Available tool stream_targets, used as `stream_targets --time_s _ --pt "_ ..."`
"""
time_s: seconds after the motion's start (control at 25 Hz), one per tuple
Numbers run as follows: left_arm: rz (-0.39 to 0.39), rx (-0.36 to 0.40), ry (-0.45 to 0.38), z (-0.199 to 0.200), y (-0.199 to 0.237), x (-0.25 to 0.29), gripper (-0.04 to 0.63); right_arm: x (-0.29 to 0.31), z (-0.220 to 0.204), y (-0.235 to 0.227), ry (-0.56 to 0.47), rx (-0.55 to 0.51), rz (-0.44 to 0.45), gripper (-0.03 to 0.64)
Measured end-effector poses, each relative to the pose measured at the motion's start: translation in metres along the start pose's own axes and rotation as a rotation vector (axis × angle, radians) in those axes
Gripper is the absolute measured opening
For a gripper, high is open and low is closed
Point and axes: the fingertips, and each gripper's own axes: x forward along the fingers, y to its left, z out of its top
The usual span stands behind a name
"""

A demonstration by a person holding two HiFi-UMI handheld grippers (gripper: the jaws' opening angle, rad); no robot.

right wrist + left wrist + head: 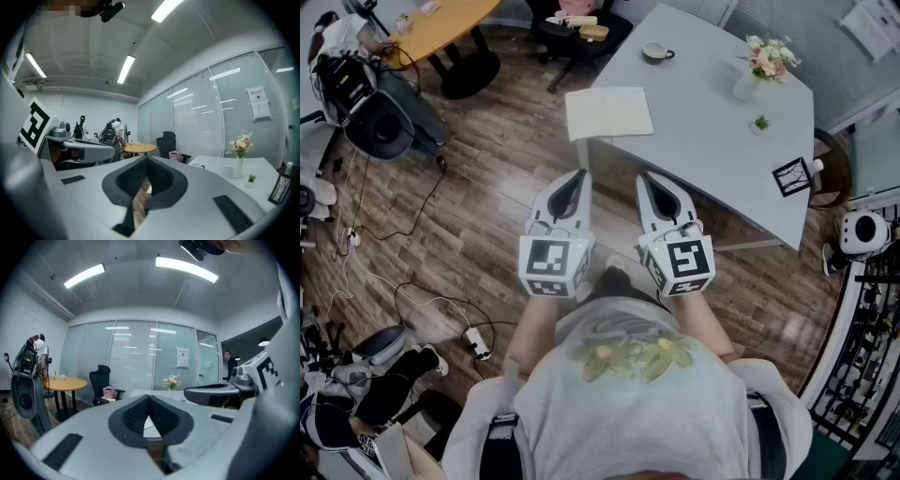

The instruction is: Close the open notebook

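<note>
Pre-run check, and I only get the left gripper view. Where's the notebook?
Observer: In the head view, the notebook lies flat on the table, at the corner nearest the person, pale pages up.
Operator: Are we at it yet?
Observer: No. The left gripper and right gripper hang side by side over the floor, short of the table edge.
Operator: Right fingers?
Observer: Shut, with nothing between them, going by the right gripper view.
</note>
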Motion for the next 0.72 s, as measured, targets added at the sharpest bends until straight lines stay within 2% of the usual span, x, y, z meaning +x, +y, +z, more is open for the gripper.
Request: stream_targets --time_s 0.52,0.64,0.68,0.72 --pt "-0.004 0.033 -0.009 0.002 0.003 0.018 0.003 0.017 0.001 -0.014 -0.02 0.04 0.023 0.017" --pt "0.019 0.025 -0.031 0.008 0.007 0.026 0.013 0.025 0.001 -0.021 -0.022 0.049 0.036 0.021" --pt "0.025 0.027 -0.033 0.01 0.008 0.03 0.034 0.028 0.001 -0.023 -0.022 0.054 0.044 0.057" --pt "0.025 0.031 -0.032 0.01 0.009 0.034 0.074 0.031 0.001 -0.026 -0.021 0.059 0.051 0.157"
